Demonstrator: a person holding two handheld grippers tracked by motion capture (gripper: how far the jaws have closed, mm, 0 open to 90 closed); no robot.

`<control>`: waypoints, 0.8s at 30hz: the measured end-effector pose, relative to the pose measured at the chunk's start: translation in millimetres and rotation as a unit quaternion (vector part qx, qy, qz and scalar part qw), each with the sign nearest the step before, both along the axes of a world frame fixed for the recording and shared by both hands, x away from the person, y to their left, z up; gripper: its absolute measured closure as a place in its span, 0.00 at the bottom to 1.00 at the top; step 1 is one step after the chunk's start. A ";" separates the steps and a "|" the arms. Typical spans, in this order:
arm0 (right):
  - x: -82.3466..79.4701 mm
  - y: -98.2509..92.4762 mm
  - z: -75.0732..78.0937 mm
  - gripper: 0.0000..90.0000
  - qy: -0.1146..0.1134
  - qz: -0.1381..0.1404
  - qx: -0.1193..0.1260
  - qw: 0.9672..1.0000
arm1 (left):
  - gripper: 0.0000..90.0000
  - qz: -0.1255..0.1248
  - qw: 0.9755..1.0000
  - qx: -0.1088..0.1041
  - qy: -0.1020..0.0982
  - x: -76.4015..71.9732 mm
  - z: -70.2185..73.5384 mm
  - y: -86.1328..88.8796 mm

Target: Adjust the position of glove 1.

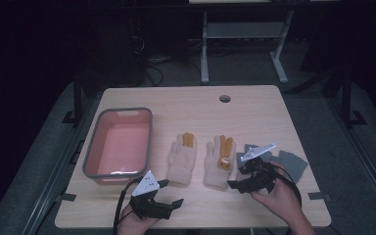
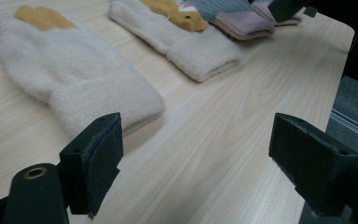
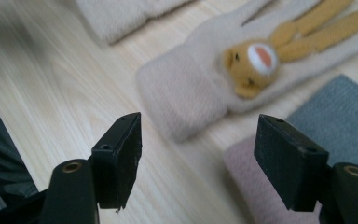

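Two cream knitted gloves with orange fingers lie flat side by side mid-table: a plain one (image 1: 182, 160) (image 2: 70, 70) and one with a small bear face (image 1: 219, 162) (image 3: 223, 74) (image 2: 186, 39). My left gripper (image 1: 171, 193) (image 2: 198, 135) hovers open just in front of the plain glove's cuff, nothing between its jaws. My right gripper (image 1: 237, 176) (image 3: 199, 133) is open too, low at the bear glove's cuff, beside a grey knitted piece with a pink cuff (image 3: 342, 107) (image 2: 242, 18).
A pink basin with a grey rim (image 1: 94, 147) stands at the table's left, holding nothing. More grey fabric (image 1: 293, 164) lies at the right edge. A cable hole (image 1: 224, 98) sits near the far edge. The floor beyond is dark, with a desk frame.
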State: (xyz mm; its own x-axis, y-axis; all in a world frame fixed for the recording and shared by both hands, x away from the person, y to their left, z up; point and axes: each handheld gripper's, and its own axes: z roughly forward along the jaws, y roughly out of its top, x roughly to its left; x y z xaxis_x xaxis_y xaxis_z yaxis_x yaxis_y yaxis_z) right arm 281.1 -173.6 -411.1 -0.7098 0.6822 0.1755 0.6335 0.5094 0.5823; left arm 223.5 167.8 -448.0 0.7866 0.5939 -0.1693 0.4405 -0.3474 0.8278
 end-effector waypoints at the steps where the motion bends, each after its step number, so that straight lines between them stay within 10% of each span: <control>1: 0.0 0.0 0.0 0.35 0.000 0.000 0.000 1.000 | 0.20 0.000 1.000 0.000 0.000 0.0 0.0 0.0; 24: 67.1 44.5 8.7 0.38 0.014 0.028 -0.061 0.998 | 0.20 0.004 1.000 -0.012 -0.001 1.5 1.4 2.8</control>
